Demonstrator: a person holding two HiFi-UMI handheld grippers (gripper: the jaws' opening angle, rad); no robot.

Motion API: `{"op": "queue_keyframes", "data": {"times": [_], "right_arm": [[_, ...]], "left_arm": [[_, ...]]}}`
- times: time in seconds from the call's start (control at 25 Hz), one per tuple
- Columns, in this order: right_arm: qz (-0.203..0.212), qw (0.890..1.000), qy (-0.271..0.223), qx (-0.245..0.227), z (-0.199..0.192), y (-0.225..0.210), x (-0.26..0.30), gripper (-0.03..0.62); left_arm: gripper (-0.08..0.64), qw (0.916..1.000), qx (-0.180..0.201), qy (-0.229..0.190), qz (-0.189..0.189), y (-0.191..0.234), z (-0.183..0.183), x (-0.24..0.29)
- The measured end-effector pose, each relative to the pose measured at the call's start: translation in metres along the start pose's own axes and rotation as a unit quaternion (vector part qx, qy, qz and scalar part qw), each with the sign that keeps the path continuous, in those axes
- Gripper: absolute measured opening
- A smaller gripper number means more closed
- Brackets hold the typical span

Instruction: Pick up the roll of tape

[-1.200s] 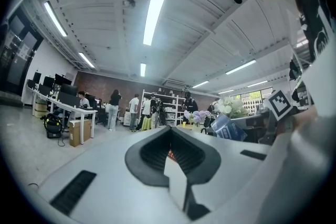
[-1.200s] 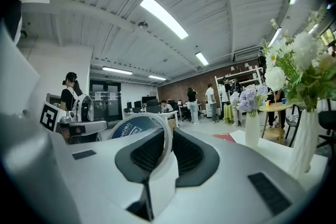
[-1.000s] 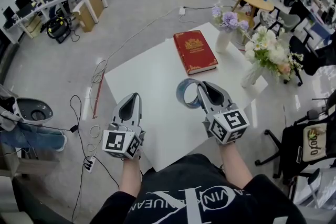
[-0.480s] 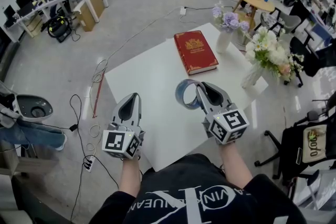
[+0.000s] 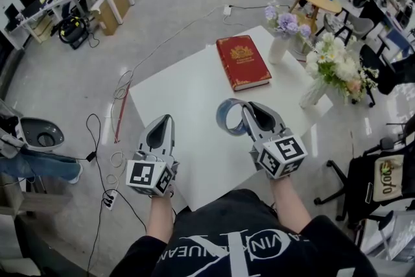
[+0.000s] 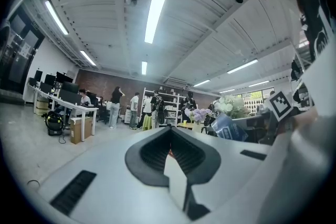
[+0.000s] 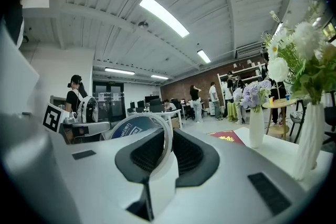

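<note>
Head view: a white square table carries a red hardcover book with gold ornament near its far edge, a slim white vase of purple flowers beside the book and a second white vase of white and pink blooms at the right edge. The left gripper is held over the table's near left side, its fingers pressed together on nothing. The right gripper holds the blue-grey roll of tape upright on edge, clear of the tabletop, over the middle of the table and well short of the book.

Left gripper view: the left gripper shows its ribbed black pads meeting along one seam with nothing between them. The roll of tape appears off to the right.

Right gripper view: the right gripper is clamped on the wall of the roll of tape, whose ring rises up and to the left of the pads, its blue printed core facing the camera. Beyond lie the book and the purple-flower vase.
</note>
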State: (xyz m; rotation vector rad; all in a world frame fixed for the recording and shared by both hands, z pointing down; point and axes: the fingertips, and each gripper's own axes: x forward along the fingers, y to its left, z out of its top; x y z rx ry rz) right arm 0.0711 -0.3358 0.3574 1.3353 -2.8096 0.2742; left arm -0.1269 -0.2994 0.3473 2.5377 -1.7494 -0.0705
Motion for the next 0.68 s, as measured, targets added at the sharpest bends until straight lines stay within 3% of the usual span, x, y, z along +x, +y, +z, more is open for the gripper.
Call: {"op": "queue_keyframes", "data": {"times": [0.68], "right_arm": [[0.0, 1.0, 0.005, 0.012, -0.01, -0.007, 0.002, 0.064]], "left_arm": [[0.002, 0.9998, -0.005, 0.016, -0.006, -0.003, -0.013, 0.008]]}}
